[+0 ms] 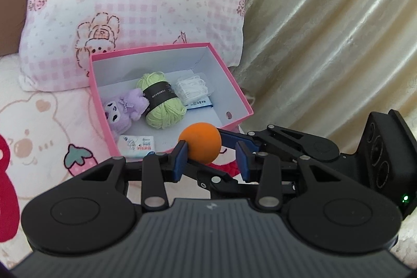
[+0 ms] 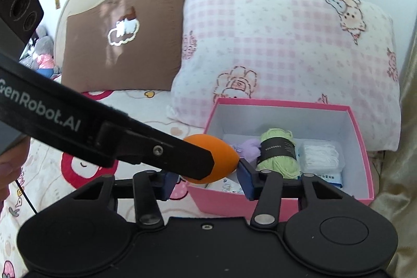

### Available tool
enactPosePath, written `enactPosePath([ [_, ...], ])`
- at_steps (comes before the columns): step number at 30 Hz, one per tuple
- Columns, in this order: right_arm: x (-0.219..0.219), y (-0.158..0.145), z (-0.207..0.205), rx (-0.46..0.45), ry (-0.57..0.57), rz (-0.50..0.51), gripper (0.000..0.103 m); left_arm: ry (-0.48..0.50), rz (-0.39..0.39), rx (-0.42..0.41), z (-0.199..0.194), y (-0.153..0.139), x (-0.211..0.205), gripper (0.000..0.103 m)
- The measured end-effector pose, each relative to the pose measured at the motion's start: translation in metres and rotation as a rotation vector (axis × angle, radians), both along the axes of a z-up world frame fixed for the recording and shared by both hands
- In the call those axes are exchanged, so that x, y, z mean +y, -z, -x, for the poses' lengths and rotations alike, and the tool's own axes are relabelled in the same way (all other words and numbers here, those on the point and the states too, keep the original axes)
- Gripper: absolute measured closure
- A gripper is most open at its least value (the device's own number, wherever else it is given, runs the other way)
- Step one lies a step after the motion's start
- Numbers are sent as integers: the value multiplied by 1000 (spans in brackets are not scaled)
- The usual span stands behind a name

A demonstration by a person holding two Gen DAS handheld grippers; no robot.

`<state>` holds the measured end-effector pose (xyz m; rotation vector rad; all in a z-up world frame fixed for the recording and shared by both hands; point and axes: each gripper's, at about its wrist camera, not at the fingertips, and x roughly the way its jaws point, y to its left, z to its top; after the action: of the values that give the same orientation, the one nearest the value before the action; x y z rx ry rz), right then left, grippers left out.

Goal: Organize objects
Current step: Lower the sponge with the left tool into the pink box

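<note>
An orange egg-shaped sponge (image 1: 201, 146) hangs over the near rim of a pink box (image 1: 235, 85). In the left wrist view my left gripper (image 1: 212, 160) stands wide open, its left pad touching the sponge, while the right gripper (image 1: 220, 141) reaches in from the right and is shut on the sponge. In the right wrist view the sponge (image 2: 224, 160) sits between my right gripper's pads (image 2: 208, 180), partly hidden by the left gripper's arm (image 2: 117, 137). The box (image 2: 365, 137) holds green yarn (image 1: 161, 100), a purple plush (image 1: 125, 108), white cord packs (image 1: 194, 89) and a small packet (image 1: 136, 145).
The box lies on a cartoon-print bedsheet (image 1: 39, 127) against a pink checked pillow (image 1: 130, 4). A brown pillow (image 2: 122, 38) leans on the headboard to the left. A gold curtain (image 1: 338, 30) hangs at the right.
</note>
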<state>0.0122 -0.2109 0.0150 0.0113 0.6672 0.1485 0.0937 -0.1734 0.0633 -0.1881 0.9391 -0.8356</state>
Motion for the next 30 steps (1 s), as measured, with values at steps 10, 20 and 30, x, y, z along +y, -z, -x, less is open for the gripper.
enactPosePath([
  [10,-38,1,-46,31,67,24,50,20,8,-17,-48,4,-41,65],
  [20,-91,16,-111,104,111,31,51,9,-9,39,-118,22,-95,65],
  [30,-128,44,-170,171,173,28,51,-51,44,99,-170,52,-126,65],
])
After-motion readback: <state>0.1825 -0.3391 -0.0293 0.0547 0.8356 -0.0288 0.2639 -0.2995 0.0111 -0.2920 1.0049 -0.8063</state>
